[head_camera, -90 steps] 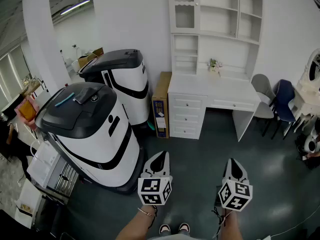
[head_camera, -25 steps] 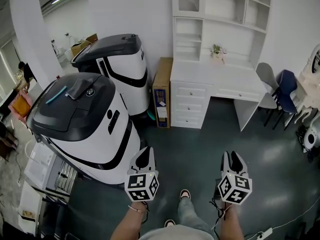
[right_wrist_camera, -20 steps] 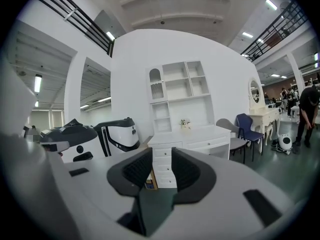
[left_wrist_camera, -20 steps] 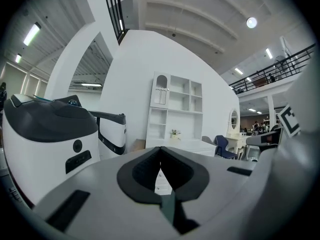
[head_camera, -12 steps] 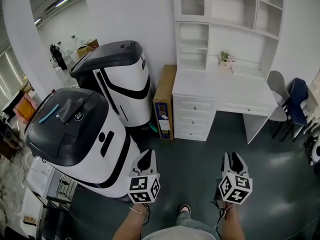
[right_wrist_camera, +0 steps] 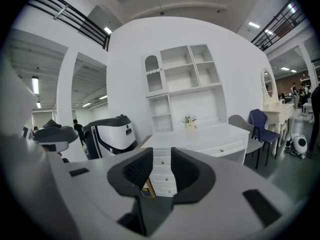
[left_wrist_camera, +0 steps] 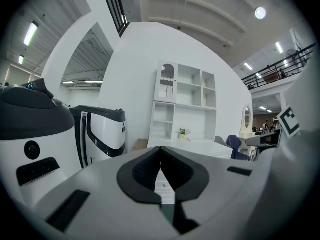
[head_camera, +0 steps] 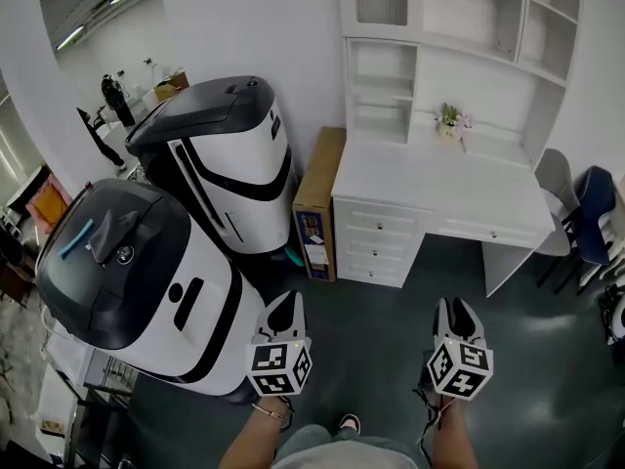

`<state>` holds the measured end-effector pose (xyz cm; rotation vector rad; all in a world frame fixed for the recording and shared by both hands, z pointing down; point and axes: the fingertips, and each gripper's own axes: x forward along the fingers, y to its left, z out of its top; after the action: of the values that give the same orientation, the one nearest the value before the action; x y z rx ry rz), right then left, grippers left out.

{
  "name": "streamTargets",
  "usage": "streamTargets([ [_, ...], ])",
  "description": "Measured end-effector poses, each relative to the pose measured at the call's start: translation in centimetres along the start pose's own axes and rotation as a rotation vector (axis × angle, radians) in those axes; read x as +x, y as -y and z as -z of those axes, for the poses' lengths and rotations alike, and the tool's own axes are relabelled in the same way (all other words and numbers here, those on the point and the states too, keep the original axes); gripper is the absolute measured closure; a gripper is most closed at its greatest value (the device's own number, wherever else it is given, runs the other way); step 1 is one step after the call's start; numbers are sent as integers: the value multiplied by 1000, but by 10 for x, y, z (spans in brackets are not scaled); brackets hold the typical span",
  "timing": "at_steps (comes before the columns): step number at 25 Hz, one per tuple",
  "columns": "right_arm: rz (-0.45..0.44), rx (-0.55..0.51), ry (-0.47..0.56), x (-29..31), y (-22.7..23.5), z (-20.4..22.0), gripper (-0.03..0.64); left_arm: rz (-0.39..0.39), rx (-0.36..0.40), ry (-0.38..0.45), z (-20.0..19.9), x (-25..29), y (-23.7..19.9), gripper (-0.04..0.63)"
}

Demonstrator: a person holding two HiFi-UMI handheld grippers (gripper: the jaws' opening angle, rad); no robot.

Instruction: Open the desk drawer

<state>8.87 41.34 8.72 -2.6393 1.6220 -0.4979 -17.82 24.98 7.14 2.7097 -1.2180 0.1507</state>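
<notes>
Closing in: the white tabletop looms nearer, its white knobbed drawers all shut, well ahead between my tongs. Left tongs pinched shut, empty. Right tongs gaping, empty, just narrowed slightly. Bulky white-and-black machine crowds left tongs; dark floor ahead lies open.

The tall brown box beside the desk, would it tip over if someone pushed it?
Probably: the cardboard box stands tall and thin on a narrow end. The desk close beside it might stop it that way. Being cardboard, it likely dents easily.
</notes>
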Motion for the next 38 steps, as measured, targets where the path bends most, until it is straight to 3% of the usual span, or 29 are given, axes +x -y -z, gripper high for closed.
streamTargets([
  [8, -4, 28, -46, 46, 11, 9, 502, -10, -1, -56, 14, 47, -4, 577],
  [13, 10, 31, -59, 85, 14, 7, 502, 27, 3, -57, 9, 100, -4, 577],
  [23, 69, 51, 2, 207, 8, -61, 502, 144, 40, -30, -48, 243, -23, 577],
  [29, 91, 59, 32, 282, -5, -96, 502, 173, 55, -12, -79, 323, -50, 577],
  [38, 129, 41, -5, 343, -7, -106, 502, 197, 15, -50, -72, 405, -66, 577],
])
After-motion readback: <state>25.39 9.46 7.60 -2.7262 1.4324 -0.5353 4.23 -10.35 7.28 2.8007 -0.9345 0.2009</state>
